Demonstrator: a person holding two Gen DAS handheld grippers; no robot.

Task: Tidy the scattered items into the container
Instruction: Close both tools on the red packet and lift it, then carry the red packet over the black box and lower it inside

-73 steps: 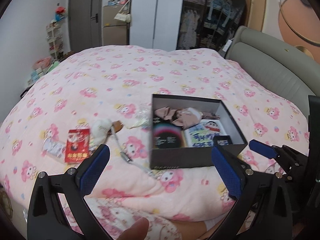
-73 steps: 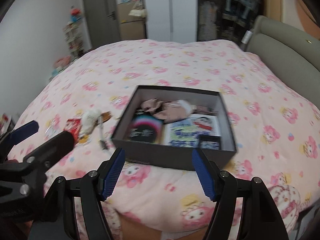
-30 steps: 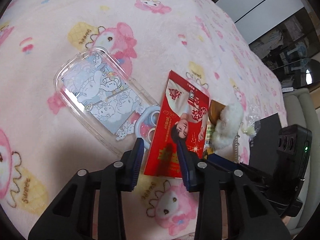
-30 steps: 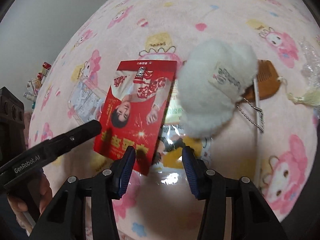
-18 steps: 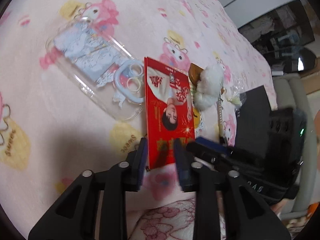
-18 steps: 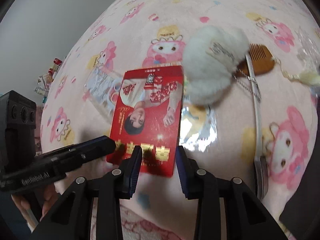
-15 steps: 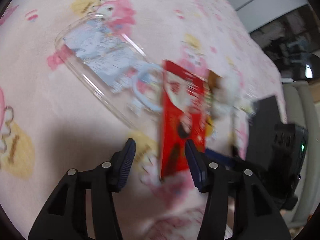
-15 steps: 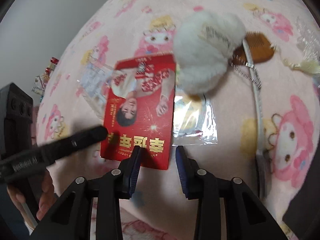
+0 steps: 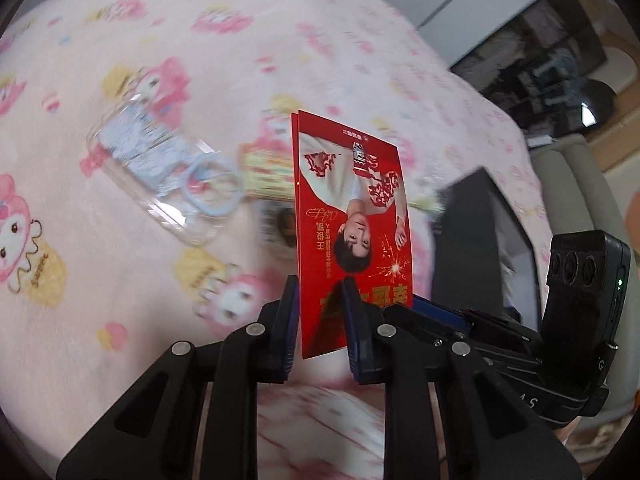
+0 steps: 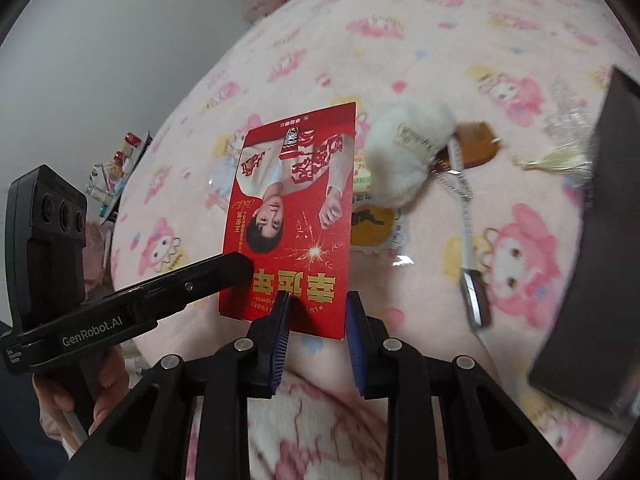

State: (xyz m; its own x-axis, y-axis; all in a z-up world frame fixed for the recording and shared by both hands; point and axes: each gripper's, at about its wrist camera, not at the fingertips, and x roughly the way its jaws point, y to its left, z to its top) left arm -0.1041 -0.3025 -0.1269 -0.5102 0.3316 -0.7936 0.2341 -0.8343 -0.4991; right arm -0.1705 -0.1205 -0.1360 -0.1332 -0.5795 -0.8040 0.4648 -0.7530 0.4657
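Red card (image 9: 352, 216) has come up off the pink bed (image 9: 120, 300); a moment ago it lay flat there. The left claw (image 9: 320, 320) has just been closing, and its jaws now stand narrow with the card pinched between them. The right claw (image 10: 316, 320) has been closing too, and the card's bottom corner sits at its jaws (whether they press on it cannot be told). So the pick-up looks done, and the next job is likely the carry to the black box (image 10: 592, 260), at 3 o'clock from the card.

Only the left view shows the clear phone case (image 9: 160, 168), at 9 o'clock from the card. Only the right view shows the white fluffy ball (image 10: 404, 152) and the wooden comb (image 10: 476, 144) clearly, at about 2 o'clock. They wait on the bed.
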